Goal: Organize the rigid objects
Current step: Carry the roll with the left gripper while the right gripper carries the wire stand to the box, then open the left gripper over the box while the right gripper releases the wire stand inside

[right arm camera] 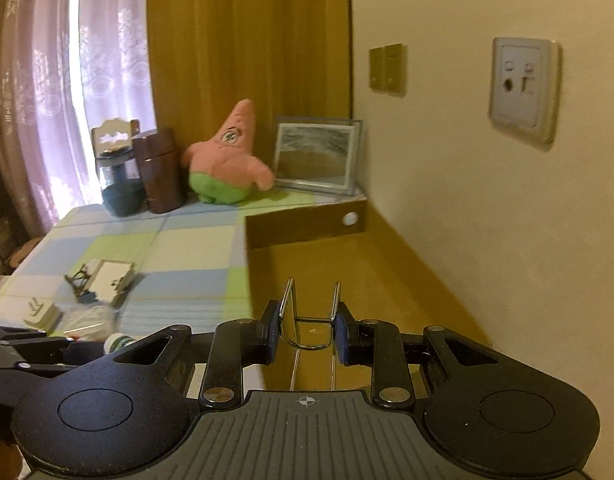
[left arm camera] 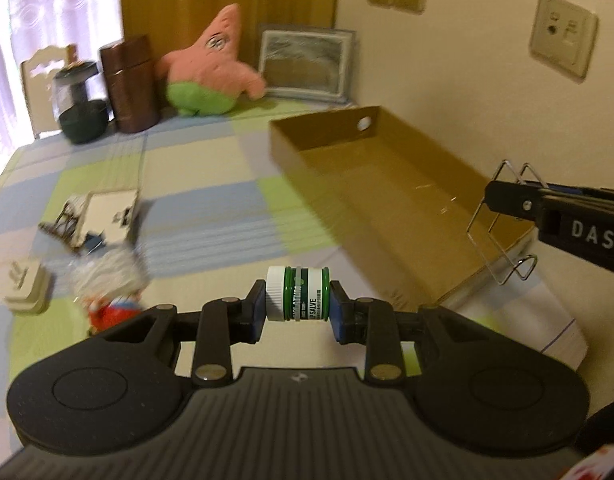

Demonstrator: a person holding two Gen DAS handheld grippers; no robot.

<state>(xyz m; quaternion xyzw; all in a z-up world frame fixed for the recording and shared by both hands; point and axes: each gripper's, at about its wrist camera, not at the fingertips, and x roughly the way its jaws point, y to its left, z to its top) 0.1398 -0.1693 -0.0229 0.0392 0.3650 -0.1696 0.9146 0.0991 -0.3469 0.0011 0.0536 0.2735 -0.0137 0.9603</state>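
Right gripper (right arm camera: 306, 330) jaws clamped on wire rack (right arm camera: 309, 320), held over cardboard box (right arm camera: 307, 224)

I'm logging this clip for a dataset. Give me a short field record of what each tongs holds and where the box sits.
left tongs: shut on salve jar, held sideways above the checkered tablecloth
right tongs: shut on wire rack, over the box
cardboard box: open, nothing visible inside, beside the wall
unsorted items: blurred pile, left of the box

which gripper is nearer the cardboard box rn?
Right. The right gripper holds the wire rack over the cardboard box; the left gripper, holding the salve jar, is short of its near-left side.
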